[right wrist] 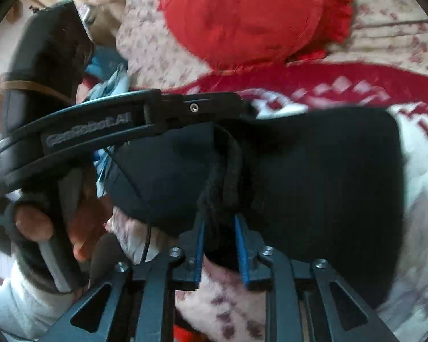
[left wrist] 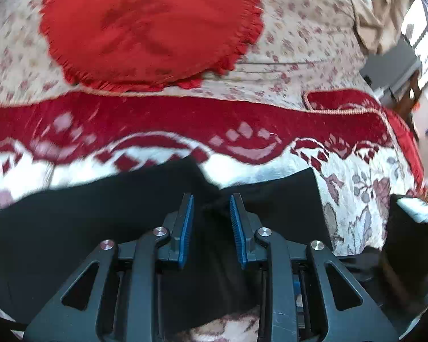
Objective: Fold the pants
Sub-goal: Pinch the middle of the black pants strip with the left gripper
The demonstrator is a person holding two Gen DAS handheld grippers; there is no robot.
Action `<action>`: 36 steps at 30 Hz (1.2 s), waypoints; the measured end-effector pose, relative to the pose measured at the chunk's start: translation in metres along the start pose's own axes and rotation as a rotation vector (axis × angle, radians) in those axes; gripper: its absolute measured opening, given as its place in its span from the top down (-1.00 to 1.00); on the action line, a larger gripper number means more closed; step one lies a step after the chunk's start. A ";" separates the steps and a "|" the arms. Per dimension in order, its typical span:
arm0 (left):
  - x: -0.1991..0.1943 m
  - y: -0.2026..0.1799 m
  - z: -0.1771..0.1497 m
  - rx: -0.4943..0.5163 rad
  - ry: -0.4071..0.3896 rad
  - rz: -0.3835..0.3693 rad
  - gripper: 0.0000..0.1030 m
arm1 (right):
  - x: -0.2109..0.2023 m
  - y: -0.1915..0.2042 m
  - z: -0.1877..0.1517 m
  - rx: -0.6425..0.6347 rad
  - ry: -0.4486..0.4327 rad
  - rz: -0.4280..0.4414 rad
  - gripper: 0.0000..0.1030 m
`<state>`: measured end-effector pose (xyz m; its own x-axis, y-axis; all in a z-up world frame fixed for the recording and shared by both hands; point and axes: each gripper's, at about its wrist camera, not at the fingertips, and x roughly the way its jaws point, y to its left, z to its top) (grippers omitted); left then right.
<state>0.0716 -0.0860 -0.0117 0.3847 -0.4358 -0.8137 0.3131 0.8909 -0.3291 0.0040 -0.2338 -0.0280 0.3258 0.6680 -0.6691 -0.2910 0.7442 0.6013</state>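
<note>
The black pants lie on a red and white patterned blanket on a bed. In the left wrist view my left gripper is over the pants with its blue pads apart and dark cloth between and below them; whether it grips the cloth I cannot tell. In the right wrist view my right gripper is shut on a thick bunched edge of the pants, which spread to the right. The left gripper's body crosses that view, held by a hand.
A round red frilled cushion lies on a floral bedspread behind the blanket. Beige cloth and furniture stand at the far right of the left wrist view. Blue cloth lies at the bed's left side.
</note>
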 end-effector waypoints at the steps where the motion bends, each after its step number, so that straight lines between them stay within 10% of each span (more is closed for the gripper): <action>1: -0.002 0.002 -0.003 -0.013 -0.002 -0.007 0.54 | -0.011 0.000 0.000 0.009 -0.017 0.043 0.44; 13: 0.007 -0.017 -0.028 -0.014 0.021 0.009 0.53 | -0.066 -0.045 0.016 0.061 -0.167 -0.209 0.33; 17: 0.008 -0.017 -0.031 -0.040 0.013 0.010 0.13 | -0.068 -0.045 0.018 0.057 -0.166 -0.215 0.33; 36: 0.020 -0.016 -0.042 -0.069 0.013 0.047 -0.10 | -0.052 -0.062 0.027 0.072 -0.147 -0.286 0.33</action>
<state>0.0381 -0.1032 -0.0430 0.3858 -0.3919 -0.8352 0.2345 0.9172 -0.3221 0.0296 -0.3152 -0.0187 0.5132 0.4206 -0.7482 -0.1060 0.8961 0.4311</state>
